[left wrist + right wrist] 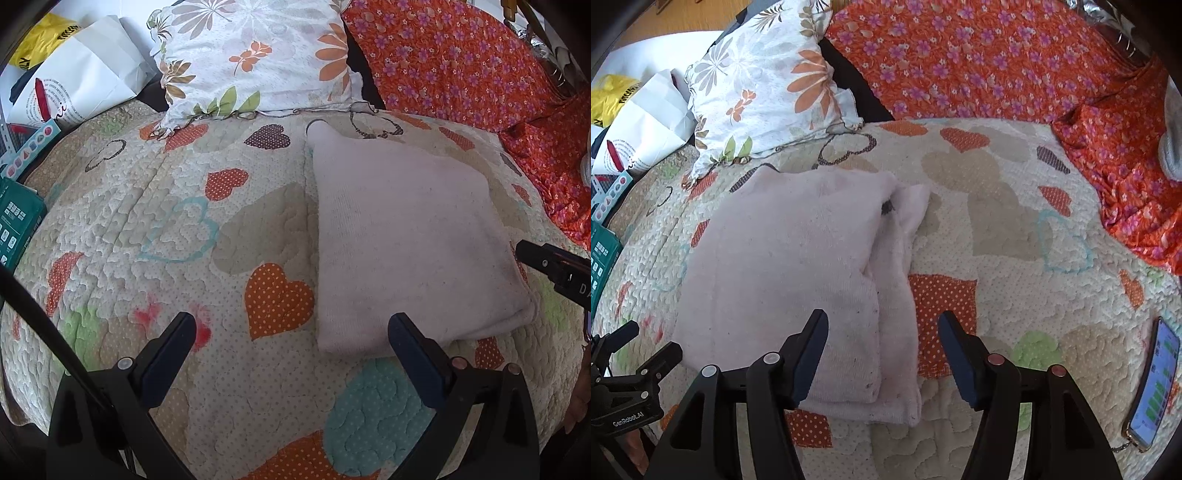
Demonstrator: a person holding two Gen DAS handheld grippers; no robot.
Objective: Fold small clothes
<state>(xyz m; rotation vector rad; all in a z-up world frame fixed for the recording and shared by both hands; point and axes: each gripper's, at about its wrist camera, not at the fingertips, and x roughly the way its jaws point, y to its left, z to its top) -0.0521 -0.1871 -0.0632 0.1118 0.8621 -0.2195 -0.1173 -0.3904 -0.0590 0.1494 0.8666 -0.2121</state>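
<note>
**Pale pink garment, folded, on heart-print quilt**

On the quilted bedspread [1015,258] a pale pink garment [783,266] was recorded lying flat, folded over itself, with a narrower under-layer showing along its right edge and a small dark mark near the upper fold. It was placed left of centre in the right wrist view and right of centre in the left wrist view.

Left gripper [291,343] — fingers held wide apart, nothing between them, set just short of the garment's near left corner. Right gripper [882,354] — likewise spread and empty, straddling the garment's near right edge.

Also noted: a floral pillow [255,55], an orange flowered cloth [979,62], a phone [1156,380] near the quilt's edge and a white paper bag [85,74].

The step in hand was judged to be a closing fold or tidy. Both near corners would best be pinched through all layers together, so the under-layer is not left trailing — and lifted evenly.
</note>
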